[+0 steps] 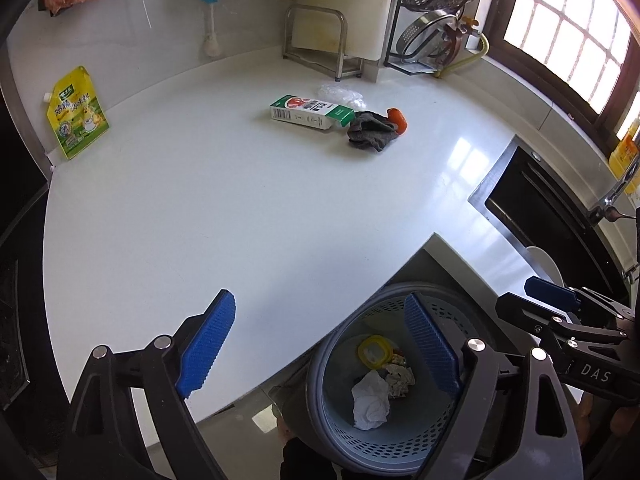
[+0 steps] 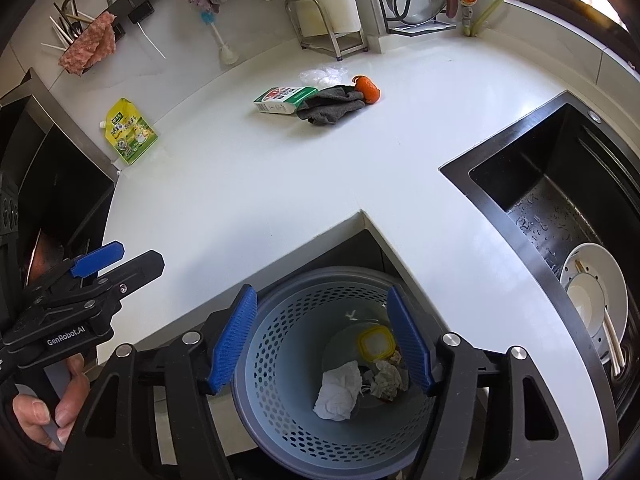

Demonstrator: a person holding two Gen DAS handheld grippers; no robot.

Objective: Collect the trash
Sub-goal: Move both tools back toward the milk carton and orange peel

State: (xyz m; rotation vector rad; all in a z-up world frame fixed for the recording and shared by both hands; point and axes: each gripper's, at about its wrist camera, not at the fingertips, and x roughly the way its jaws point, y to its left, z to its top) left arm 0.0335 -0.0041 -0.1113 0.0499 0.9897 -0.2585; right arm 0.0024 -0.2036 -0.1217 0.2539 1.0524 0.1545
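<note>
A blue perforated trash basket stands on the floor below the counter's notch. Inside lie crumpled white paper, a beige wad and a yellow-rimmed lid. My right gripper hangs open over the basket, nothing between its fingers. My left gripper is open and empty above the counter edge and basket rim. On the white counter lie a green and white carton, a grey rag, an orange piece and clear plastic film.
A yellow seasoning pouch leans at the left wall. A black sink with white dishes is on the right. A metal rack and a pot-lid stand line the back wall. A hand holds the left gripper.
</note>
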